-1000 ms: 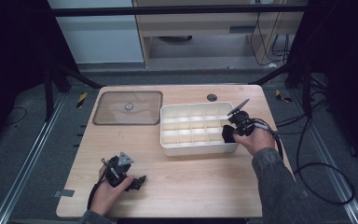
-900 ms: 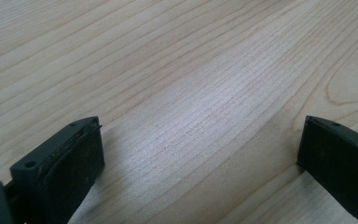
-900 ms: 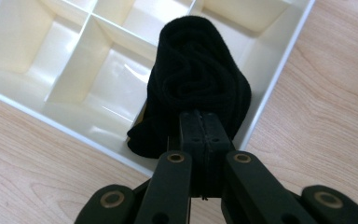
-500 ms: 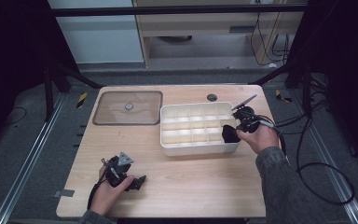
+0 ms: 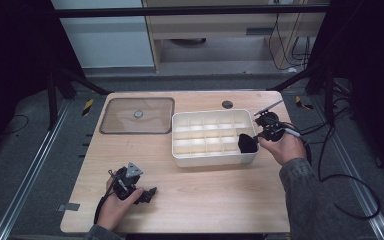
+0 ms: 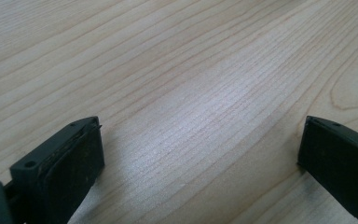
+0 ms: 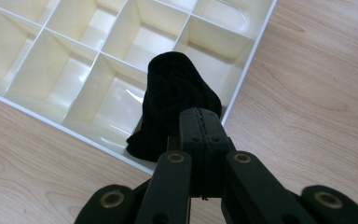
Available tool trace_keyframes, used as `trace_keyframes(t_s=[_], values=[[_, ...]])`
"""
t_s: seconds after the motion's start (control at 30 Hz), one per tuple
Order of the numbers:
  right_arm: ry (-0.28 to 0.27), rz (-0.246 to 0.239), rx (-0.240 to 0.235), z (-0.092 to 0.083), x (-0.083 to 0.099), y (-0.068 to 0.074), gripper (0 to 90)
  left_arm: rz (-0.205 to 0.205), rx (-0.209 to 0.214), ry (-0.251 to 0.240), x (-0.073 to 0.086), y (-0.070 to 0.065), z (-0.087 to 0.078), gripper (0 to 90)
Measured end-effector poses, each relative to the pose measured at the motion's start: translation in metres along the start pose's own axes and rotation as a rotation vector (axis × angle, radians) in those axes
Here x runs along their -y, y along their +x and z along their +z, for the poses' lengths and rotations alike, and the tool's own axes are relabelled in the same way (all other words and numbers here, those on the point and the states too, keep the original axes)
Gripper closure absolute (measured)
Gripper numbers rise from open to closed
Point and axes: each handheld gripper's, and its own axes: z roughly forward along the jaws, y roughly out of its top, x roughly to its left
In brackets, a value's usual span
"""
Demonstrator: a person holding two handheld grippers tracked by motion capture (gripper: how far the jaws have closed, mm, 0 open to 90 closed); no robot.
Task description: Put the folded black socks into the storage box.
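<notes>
The right gripper [image 7: 200, 122] is pinching a rolled black cloth [image 7: 177, 105] above the white plastic divided tray's [image 5: 181, 157] near-right corner compartment. The left gripper [image 6: 200, 154] is resting wide open on bare light-wood table [image 5: 215, 200].

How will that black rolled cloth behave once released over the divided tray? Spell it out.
The black rolled cloth looks soft, so it will likely slump. It seems light, held by an edge in the right tool. It may unroll inside the tray.
</notes>
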Motion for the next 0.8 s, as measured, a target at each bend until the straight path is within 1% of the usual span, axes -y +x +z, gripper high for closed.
trace_keyframes(t_s=[0.07,0.27,0.33,0.37,0.63,0.8], values=[[0.000,0.011,-0.004,-0.002,0.001,0.000,90.0,0.000,0.000,-0.004,0.000,0.001,0.000,0.0],[-0.018,0.014,0.000,-0.006,0.003,-0.003,90.0,-0.005,-0.004,-0.022,0.000,0.002,0.002,0.0],[-0.027,0.013,-0.001,-0.007,0.004,-0.005,90.0,-0.002,-0.003,-0.023,0.001,0.003,0.002,0.0],[-0.028,0.025,-0.002,-0.008,0.004,-0.005,90.0,-0.001,-0.003,-0.023,0.001,0.004,0.002,0.0],[-0.059,0.034,-0.003,-0.015,0.010,-0.012,90.0,0.002,-0.007,-0.027,0.001,0.005,0.002,0.0],[-0.068,0.043,0.001,-0.017,0.013,-0.016,90.0,0.003,-0.007,-0.026,0.001,0.005,0.002,0.0]])
